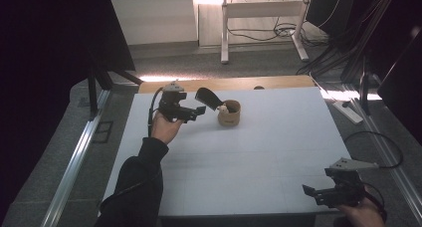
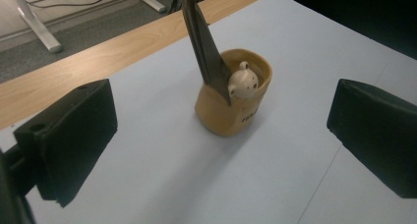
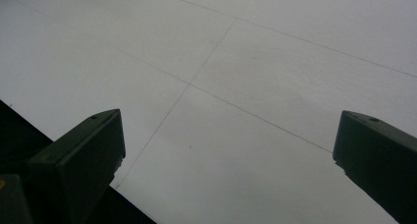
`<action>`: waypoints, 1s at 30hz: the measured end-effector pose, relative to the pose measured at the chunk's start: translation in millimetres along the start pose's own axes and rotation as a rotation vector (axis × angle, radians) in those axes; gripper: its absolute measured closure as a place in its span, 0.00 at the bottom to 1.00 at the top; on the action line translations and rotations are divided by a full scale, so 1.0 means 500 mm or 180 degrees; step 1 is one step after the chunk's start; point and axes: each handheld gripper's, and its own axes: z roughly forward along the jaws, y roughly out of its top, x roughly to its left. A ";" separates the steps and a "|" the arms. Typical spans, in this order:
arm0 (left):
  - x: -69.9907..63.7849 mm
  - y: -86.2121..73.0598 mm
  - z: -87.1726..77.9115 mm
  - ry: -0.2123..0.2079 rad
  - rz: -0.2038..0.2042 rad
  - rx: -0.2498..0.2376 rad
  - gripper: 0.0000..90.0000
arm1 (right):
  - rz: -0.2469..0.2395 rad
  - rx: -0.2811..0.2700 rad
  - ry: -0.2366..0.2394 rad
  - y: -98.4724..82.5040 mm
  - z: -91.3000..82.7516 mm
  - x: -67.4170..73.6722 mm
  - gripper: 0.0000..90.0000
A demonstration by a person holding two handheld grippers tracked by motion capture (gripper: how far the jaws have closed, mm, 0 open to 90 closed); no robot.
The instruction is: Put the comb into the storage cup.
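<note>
A tan cup (image 1: 229, 114) stands on the white table (image 1: 278, 137) toward its far middle. A black flat utensil (image 1: 208, 98) leans out of it to the left, and a small white rounded piece (image 1: 224, 108) sits at its rim. My left gripper (image 1: 195, 113) hovers open just left of the cup, apart from it. In the left gripper view the cup (image 2: 235, 98), the utensil (image 2: 201, 42) and the white piece (image 2: 243, 82) lie ahead between the spread jaws of that gripper (image 2: 222, 150). My right gripper (image 1: 313, 195) is open at the table's near right corner, holding nothing (image 3: 228, 150).
A wooden strip (image 1: 224, 83) runs along the table's far edge. Beyond it are white desk legs (image 1: 225, 33) and cables (image 1: 278, 33) on the floor. The table's near edge (image 3: 74, 150) passes under my right gripper's left jaw. A metal rail (image 1: 74, 162) runs along the left.
</note>
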 end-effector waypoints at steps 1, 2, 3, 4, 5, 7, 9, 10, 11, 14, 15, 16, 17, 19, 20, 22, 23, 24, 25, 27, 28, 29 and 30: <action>0.000 -0.003 -0.001 0.0001 0.0002 -0.0001 0.00 | -0.0001 -0.0001 0.0000 0.000 0.000 0.000 0.00; 0.000 -0.006 -0.002 0.0000 -0.0015 0.0002 0.00 | -0.0001 0.0001 0.0000 0.000 0.000 0.001 0.00; 0.001 -0.009 -0.003 -0.0001 -0.0018 -0.0003 0.00 | -0.0001 0.0001 -0.0001 0.000 0.001 0.001 0.00; 0.001 -0.012 -0.003 -0.0004 -0.0026 -0.0002 0.00 | -0.0001 0.0003 -0.0001 0.000 0.001 0.001 0.00; 0.001 -0.015 -0.004 -0.0006 -0.0039 -0.0003 0.00 | -0.0002 0.0009 0.0000 0.000 0.001 0.001 0.00; 0.001 -0.020 -0.006 0.0002 -0.0048 0.0000 0.00 | -0.0010 0.0011 -0.0001 0.001 0.002 0.001 0.00; 0.001 -0.025 -0.007 -0.0004 -0.0049 0.0004 0.00 | -0.0013 0.0016 0.0002 0.001 0.002 0.001 0.00; 0.000 -0.027 -0.008 -0.0003 -0.0050 0.0004 0.00 | -0.0019 0.0016 0.0003 0.001 0.002 0.001 0.00; 0.000 -0.029 -0.008 -0.0002 -0.0047 0.0010 0.00 | -0.0021 0.0017 0.0003 0.001 0.003 0.001 0.00; -0.002 -0.035 -0.009 0.0007 -0.0046 0.0018 0.00 | -0.0021 0.0020 0.0004 0.001 0.003 0.001 0.00; -0.003 -0.038 -0.009 0.0007 -0.0053 0.0018 0.00 | -0.0019 0.0020 0.0004 0.001 0.003 0.001 0.00; -0.004 -0.041 -0.009 -0.0001 -0.0053 0.0023 0.00 | -0.0020 0.0020 0.0003 0.001 0.003 0.001 0.00; -0.005 -0.043 -0.008 -0.0006 -0.0057 0.0031 0.00 | -0.0019 0.0019 0.0002 0.001 0.003 0.001 0.00; -0.007 -0.049 -0.006 -0.0012 -0.0064 0.0041 0.00 | -0.0018 0.0019 0.0002 0.001 0.003 0.001 0.00; -0.008 -0.051 -0.005 -0.0025 -0.0065 0.0050 0.00 | -0.0016 0.0019 0.0002 0.001 0.003 0.001 0.00; -0.010 -0.056 -0.005 -0.0034 -0.0072 0.0058 0.00 | -0.0016 0.0022 0.0002 0.001 0.003 0.001 0.00; -0.011 -0.058 -0.004 -0.0043 -0.0073 0.0058 0.00 | -0.0017 0.0022 0.0002 0.001 0.003 0.001 0.00; -0.013 -0.059 -0.004 -0.0049 -0.0071 0.0065 0.00 | -0.0016 0.0022 0.0001 0.001 0.003 0.001 0.00; -0.014 -0.060 -0.004 -0.0054 -0.0061 0.0080 0.00 | -0.0015 0.0021 0.0001 0.001 0.003 0.001 0.00; -0.018 -0.061 -0.006 -0.0041 -0.0044 0.0075 0.00 | -0.0017 0.0021 0.0001 0.001 0.003 0.001 0.00; -0.019 -0.061 -0.007 -0.0043 -0.0040 0.0075 0.00 | -0.0016 0.0022 0.0000 0.001 0.002 0.001 0.00; -0.021 -0.062 -0.008 -0.0054 -0.0044 0.0076 0.00 | -0.0018 0.0017 -0.0002 0.001 0.002 0.001 0.00; -0.023 -0.064 -0.009 -0.0043 -0.0032 0.0074 0.00 | -0.0018 0.0015 -0.0003 0.001 0.002 0.001 0.00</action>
